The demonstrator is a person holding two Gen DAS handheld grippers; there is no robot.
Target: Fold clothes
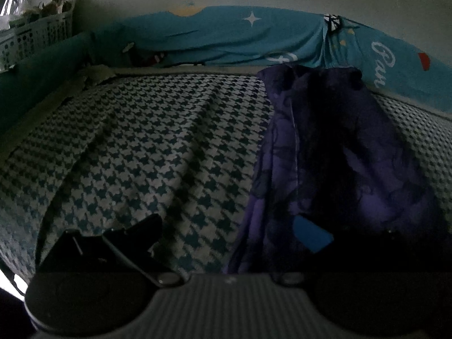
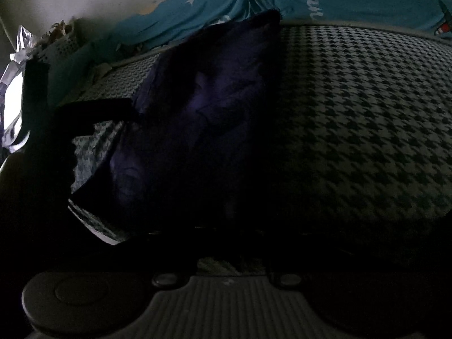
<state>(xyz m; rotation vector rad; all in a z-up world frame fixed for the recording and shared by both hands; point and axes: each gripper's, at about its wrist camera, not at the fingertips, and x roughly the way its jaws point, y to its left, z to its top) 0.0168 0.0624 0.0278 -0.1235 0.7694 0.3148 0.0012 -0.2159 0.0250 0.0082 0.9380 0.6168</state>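
- The purple garment lies lengthwise on the houndstooth bedspread, reaching toward the teal sheet.
- My left gripper is spread wide, its right finger on the garment's near edge.
- My right gripper sits in shadow; I cannot tell its state.
- I'd pinch both near corners evenly, then lift together.

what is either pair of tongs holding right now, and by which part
The left tongs stand open on the dark purple cloth garment's near edge, grip unconfirmed. The right tongs are lost in shadow, so it cannot be told.
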